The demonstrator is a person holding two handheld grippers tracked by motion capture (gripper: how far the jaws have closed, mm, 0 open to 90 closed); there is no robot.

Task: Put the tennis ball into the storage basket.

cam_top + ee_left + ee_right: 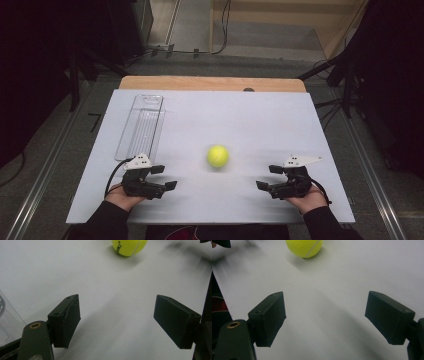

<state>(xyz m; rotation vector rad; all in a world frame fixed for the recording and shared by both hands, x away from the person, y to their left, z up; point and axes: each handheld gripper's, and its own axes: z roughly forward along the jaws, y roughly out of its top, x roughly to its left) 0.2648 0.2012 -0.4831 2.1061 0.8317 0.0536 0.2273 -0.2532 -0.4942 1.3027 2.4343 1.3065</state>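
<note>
Ball: the tennis ball sits loose on the white bench, between my two claws and a little ahead of them.
Left claw: jaws wide, empty, angled toward the ball for a reach, I judge.
Right claw: wide too, empty, mirroring it.
Tray: clear tray at far left, probably the drop spot.

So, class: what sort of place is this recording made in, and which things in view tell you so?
Probably a lab or studio set up for recording, not a home. A white board lies over a wooden table, cables run across a bare floor, and dark equipment stands at both sides. Only a ball and a clear tray are laid out.
</note>
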